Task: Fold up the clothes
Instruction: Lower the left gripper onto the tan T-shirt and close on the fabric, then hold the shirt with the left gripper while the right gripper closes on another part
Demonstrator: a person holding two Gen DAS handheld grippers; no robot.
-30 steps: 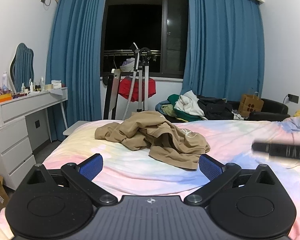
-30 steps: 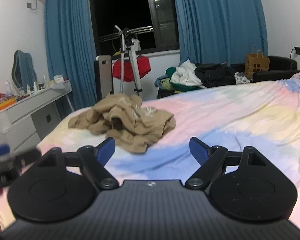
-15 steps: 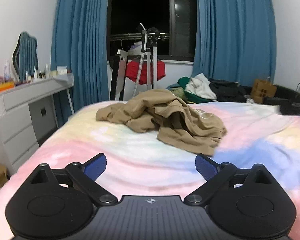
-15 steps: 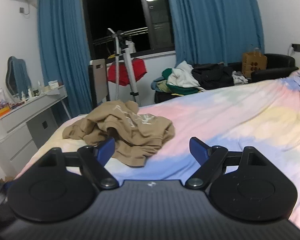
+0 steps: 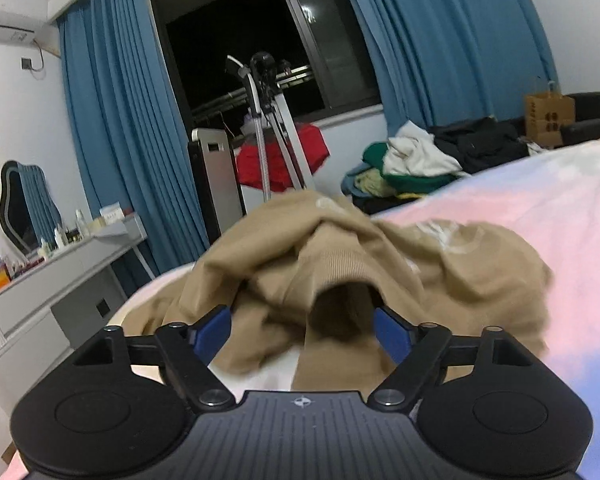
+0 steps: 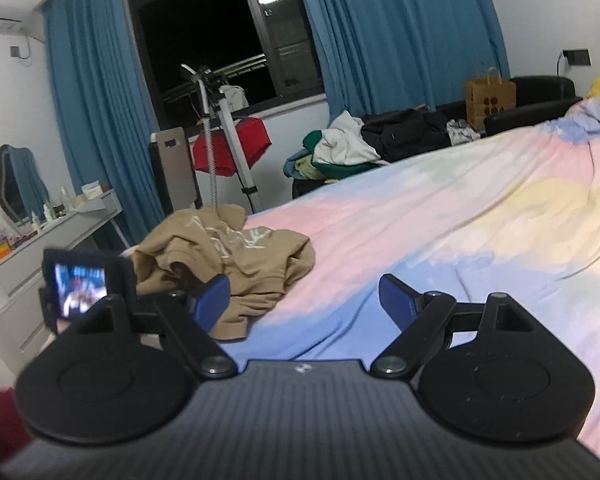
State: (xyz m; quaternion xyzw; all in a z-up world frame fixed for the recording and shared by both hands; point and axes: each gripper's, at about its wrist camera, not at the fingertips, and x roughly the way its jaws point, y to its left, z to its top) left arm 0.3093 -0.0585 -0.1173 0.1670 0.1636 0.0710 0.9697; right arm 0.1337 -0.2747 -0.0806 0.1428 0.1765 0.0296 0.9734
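A crumpled tan sweatshirt [image 5: 340, 264] with pale print lies in a heap on the pastel bed cover [image 5: 560, 240]. My left gripper [image 5: 302, 330] is open, its blue pads either side of a ribbed opening of the sweatshirt, close against the cloth. In the right wrist view the sweatshirt [image 6: 236, 252] lies at the left of the bed cover [image 6: 440, 232]. My right gripper [image 6: 304, 300] is open and empty above the cover, to the right of the heap. The back of the left gripper [image 6: 86, 288], with its lit screen, shows at the left.
A white dresser [image 5: 52, 280] with bottles and a mirror stands left of the bed. Beyond the bed's far edge stand a garment steamer [image 5: 268, 136] and a pile of clothes [image 5: 420, 164] on a dark sofa, with a paper bag [image 6: 490, 98]. Blue curtains flank a dark window.
My left gripper has moved forward to the sweatshirt, which now fills its view between the open pads. My right gripper has shifted a little and stays open over the bed.
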